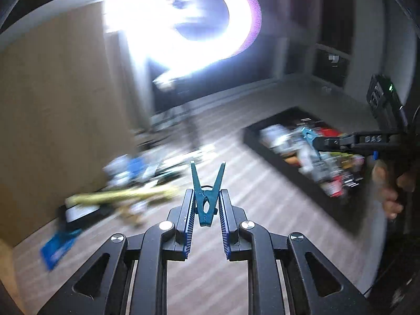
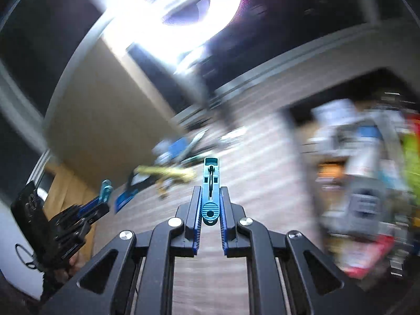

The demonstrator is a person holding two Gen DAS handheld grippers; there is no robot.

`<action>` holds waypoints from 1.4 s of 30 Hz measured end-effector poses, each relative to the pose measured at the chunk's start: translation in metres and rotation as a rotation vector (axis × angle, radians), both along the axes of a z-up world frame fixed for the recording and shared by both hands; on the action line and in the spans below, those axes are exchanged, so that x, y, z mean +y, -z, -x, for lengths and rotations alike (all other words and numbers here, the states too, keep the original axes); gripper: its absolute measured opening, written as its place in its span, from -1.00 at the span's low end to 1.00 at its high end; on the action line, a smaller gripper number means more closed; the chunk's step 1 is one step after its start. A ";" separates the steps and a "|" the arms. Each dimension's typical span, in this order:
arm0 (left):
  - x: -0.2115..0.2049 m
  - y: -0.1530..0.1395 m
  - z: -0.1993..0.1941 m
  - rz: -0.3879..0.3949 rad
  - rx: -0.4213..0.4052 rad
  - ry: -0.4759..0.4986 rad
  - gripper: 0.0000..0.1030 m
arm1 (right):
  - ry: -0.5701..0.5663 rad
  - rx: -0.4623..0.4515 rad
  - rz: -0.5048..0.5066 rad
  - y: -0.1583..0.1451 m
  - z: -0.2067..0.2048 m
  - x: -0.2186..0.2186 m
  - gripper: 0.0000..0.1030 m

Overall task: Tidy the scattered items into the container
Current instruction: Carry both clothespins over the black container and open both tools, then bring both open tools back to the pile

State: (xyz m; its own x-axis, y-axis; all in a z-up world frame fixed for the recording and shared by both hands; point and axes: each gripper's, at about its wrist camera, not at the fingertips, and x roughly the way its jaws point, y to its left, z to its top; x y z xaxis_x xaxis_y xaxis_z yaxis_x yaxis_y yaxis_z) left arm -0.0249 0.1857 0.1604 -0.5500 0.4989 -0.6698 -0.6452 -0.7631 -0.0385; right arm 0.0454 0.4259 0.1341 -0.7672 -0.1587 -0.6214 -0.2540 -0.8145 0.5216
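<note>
My left gripper (image 1: 207,197) is shut on a teal clothespin (image 1: 206,197), seen from its side, held above the wooden floor. My right gripper (image 2: 210,194) is shut on a light blue clothespin (image 2: 210,191), seen edge on. In the left wrist view the right gripper (image 1: 315,141) holds its clothespin (image 1: 309,134) over the black container (image 1: 265,148), which is full of mixed items. In the right wrist view the left gripper (image 2: 105,197) shows at the far left with its clothespin (image 2: 106,190), and the container (image 2: 294,113) is blurred at the right.
Scattered items lie on the floor to the left: a yellow-green packet (image 1: 123,195), a blue card (image 1: 57,246), white and blue packs (image 1: 128,169). A bright ring light (image 1: 183,26) stands behind them. A beige wall (image 1: 52,105) is at the left.
</note>
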 end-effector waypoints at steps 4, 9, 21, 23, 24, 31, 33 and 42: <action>0.072 -0.002 -0.011 -0.056 -0.037 0.100 -0.67 | 0.185 0.012 -0.039 0.001 -0.058 0.057 -0.77; 0.146 -0.002 -0.028 -0.078 -0.056 0.205 -0.67 | 0.368 -0.008 -0.135 -0.002 -0.116 0.107 -0.77; 0.236 0.006 -0.041 -0.075 -0.150 0.340 0.14 | 0.491 -0.081 -0.190 0.000 -0.142 0.168 -0.06; 0.232 0.008 -0.037 -0.081 -0.144 0.316 0.13 | 0.512 -0.060 -0.209 -0.006 -0.146 0.169 -0.04; 0.227 0.010 -0.035 -0.079 -0.144 0.304 0.13 | 0.520 -0.054 -0.209 -0.008 -0.147 0.169 -0.01; 0.173 0.017 -0.017 -0.070 -0.133 0.202 0.02 | 0.487 -0.019 -0.165 -0.007 -0.139 0.158 0.01; 0.157 0.019 -0.015 -0.066 -0.125 0.176 0.01 | 0.441 -0.015 -0.177 -0.007 -0.127 0.147 0.01; 0.025 0.039 0.006 0.004 -0.104 -0.051 0.00 | 0.000 0.019 -0.231 -0.007 -0.026 0.069 0.01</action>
